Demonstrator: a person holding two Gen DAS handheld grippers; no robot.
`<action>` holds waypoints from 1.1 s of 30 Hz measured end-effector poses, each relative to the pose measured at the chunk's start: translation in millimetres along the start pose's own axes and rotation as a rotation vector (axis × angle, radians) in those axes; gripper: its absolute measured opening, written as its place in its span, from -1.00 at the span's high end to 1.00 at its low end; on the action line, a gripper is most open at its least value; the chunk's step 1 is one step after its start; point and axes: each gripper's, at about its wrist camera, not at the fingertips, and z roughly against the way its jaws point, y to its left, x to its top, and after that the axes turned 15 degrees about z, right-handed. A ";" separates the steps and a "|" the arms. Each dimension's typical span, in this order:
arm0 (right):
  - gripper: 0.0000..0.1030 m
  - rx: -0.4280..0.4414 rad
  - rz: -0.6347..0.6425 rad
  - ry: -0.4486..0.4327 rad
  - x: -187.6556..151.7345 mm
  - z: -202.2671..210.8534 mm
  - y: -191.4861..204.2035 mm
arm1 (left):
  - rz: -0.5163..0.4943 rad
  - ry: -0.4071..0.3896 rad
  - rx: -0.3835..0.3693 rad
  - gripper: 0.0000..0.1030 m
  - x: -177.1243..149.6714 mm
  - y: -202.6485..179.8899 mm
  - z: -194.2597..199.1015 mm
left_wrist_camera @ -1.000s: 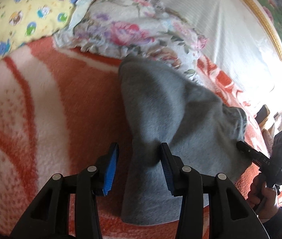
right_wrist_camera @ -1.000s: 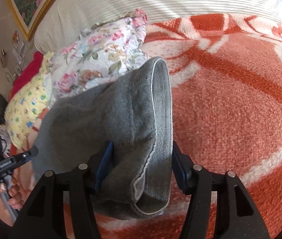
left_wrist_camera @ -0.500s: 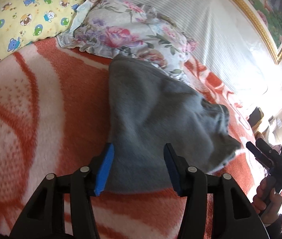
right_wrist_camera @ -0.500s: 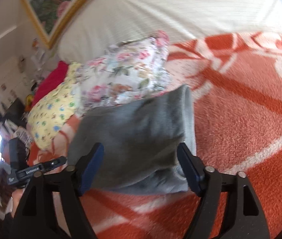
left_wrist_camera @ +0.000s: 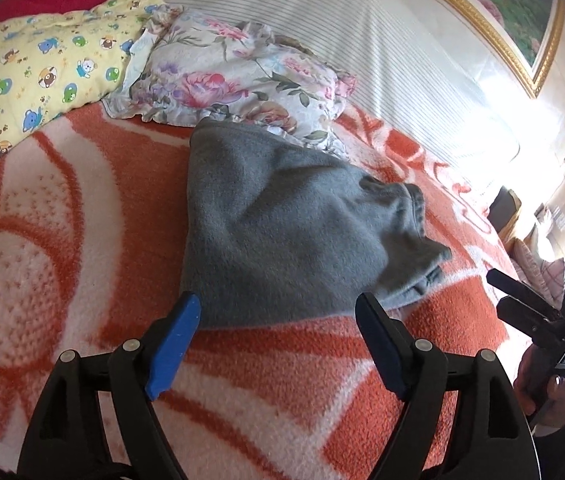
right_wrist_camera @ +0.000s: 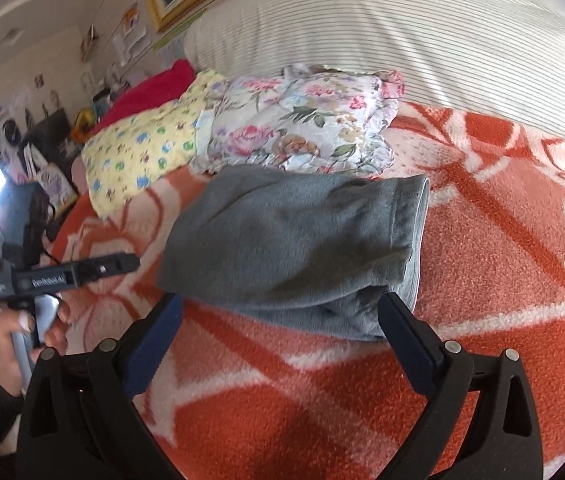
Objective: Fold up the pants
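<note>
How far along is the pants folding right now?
Mostly done, it seems: the grey pants lie in a compact folded bundle on the orange blanket, by the floral pillow. Nothing is in hand: the left tongs and right tongs have just been opening and hold nothing. Left, perhaps, is tidying the loose waistband corner.

Left gripper (left_wrist_camera: 278, 316): black two-finger tool with blue pads, pointing downward; its jaws have just been opening and are standing wide, with nothing between the pads.
Right gripper (right_wrist_camera: 280, 316): matching black tool with dark blue pads, likewise angled down; its jaws have just been opening and are gaping wide, gripping nothing.
Left hand (right_wrist_camera: 22, 332): wrapping its handle, dark sleeve at wrist.
Right hand (left_wrist_camera: 546, 394): gripping its handle.
</note>
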 end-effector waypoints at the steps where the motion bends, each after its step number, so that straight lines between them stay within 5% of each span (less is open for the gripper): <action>1: -0.93 0.004 0.007 0.007 -1.1 0.7 1.5 | -0.010 0.001 0.001 -0.57 -2.3 -1.0 2.0; 11: -0.95 0.010 0.096 0.093 -9.3 -1.5 15.6 | -0.104 0.003 0.018 -0.60 -20.3 -14.3 15.3; 33: -0.99 -0.014 0.081 0.115 -17.5 5.3 5.7 | -0.260 -0.030 0.101 -0.70 -32.3 -45.3 18.5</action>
